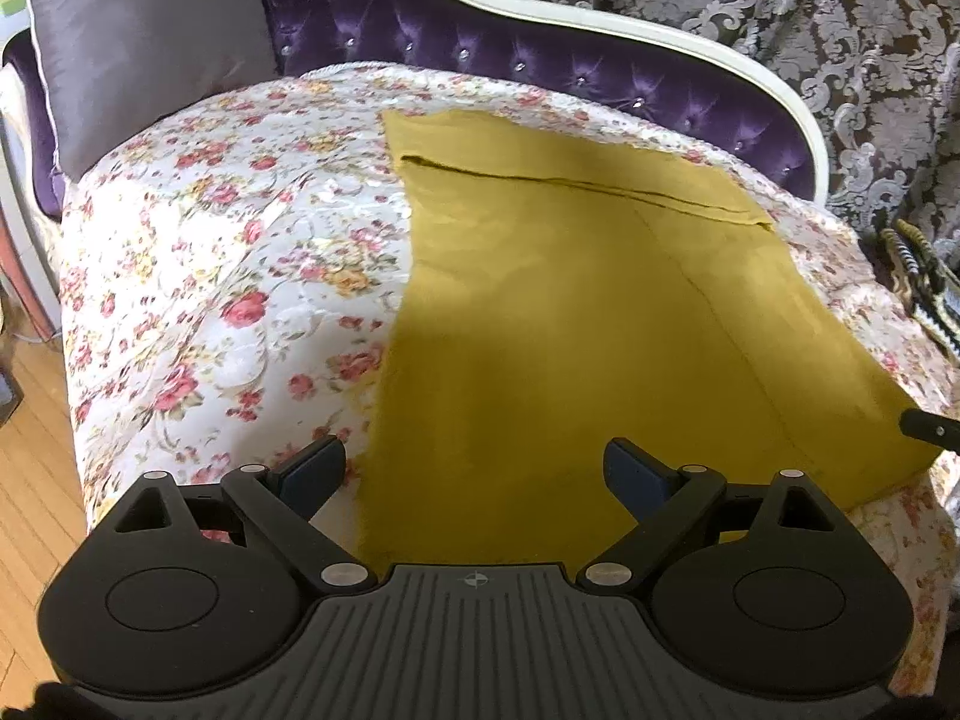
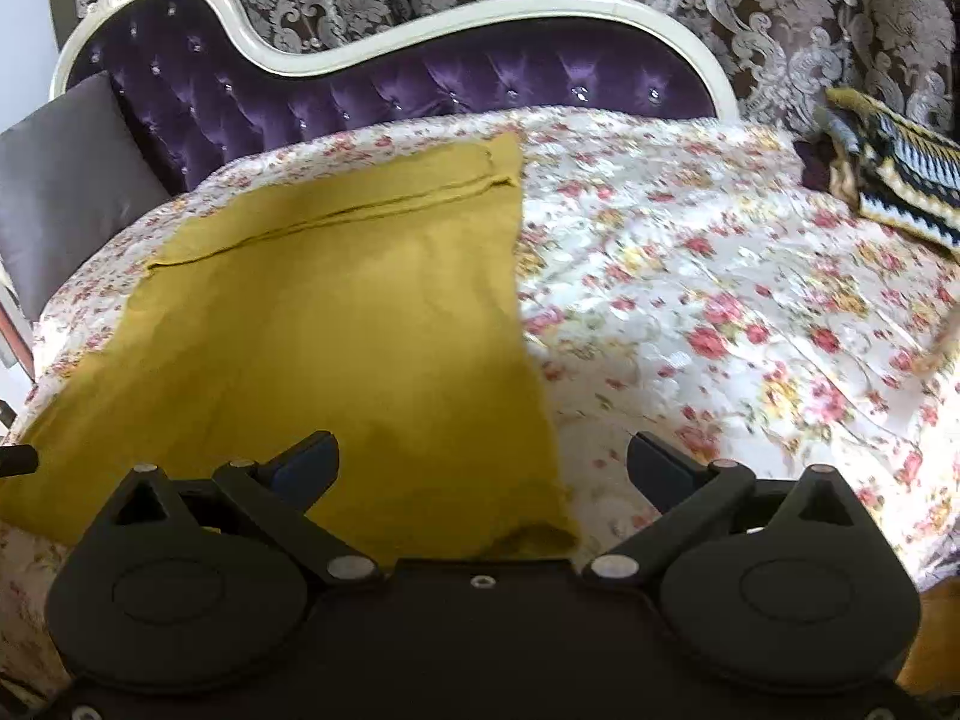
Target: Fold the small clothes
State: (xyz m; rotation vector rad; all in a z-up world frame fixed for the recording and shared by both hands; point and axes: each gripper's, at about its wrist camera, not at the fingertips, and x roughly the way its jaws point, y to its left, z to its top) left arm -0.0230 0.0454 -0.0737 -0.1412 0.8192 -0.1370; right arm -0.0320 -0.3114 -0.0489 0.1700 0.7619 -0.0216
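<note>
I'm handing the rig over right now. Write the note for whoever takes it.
Left gripper: open, holds nothing, over the near left corner of the yellow cloth.
Right gripper: open, holds nothing, over the cloth's near right corner.
The cloth lies flat on the flowered cover, with a flap already folded along its far edge.
Left to do: likely grip both near corners and fold toward the far edge.
A striped knit piece waits at far right.

The garment lies flat on the floral cover, right of centre in the left wrist frame — cushion upper left, tufted backrest behind it, patterned knit item at the right wrist frame's upper right.
</note>
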